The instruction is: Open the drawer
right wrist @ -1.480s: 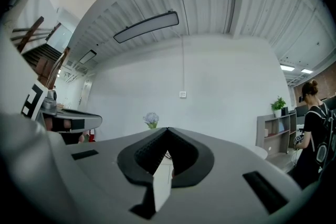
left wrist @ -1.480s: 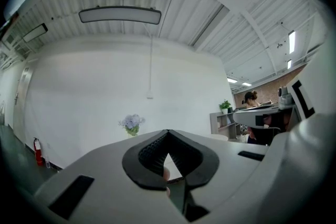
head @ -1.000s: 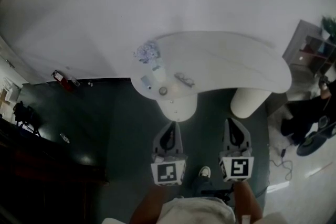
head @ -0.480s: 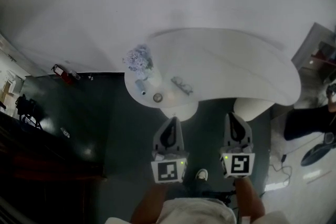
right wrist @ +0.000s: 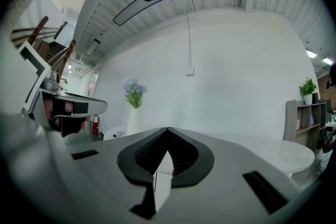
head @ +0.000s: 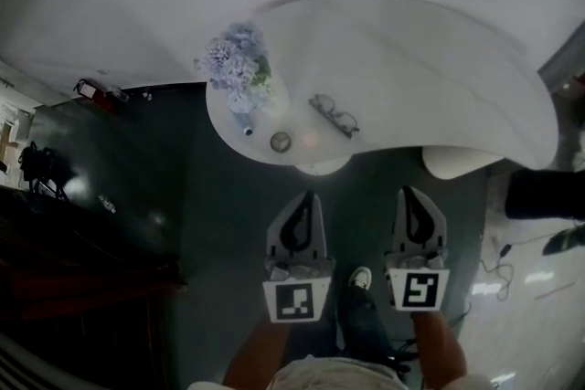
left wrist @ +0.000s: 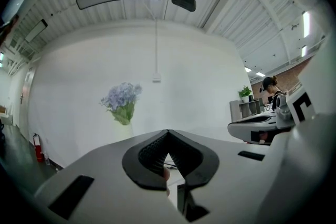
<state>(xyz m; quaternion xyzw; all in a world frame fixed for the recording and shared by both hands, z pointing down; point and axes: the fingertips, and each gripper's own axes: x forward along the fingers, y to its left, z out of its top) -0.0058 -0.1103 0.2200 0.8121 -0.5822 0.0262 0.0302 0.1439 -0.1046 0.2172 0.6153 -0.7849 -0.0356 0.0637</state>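
One curved white surface [head: 430, 78] spans the head view, resting on rounded pedestals. Beyond the surface's left end, a red fire extinguisher [head: 87, 89] stands on the dark floor [head: 219, 205] by the wall. On the surface's left end stands a vase of pale blue flowers [head: 236, 68]. A small round object [head: 281, 142] lies by the surface's near edge, just beside the vase. A pair of glasses [head: 334, 116] lies a little nearer the surface's middle.

The left tool [head: 308, 196] hangs just short of the surface's near edge, below the left pedestal [head: 322, 166]. Its jaws are pressed together at the tips, gripping nothing. The right tool [head: 409, 193] is level with it, near the right pedestal [head: 457, 163]. Its jaws are likewise closed and empty.

Where the drawer sits relative to the surface cannot be told from these views.
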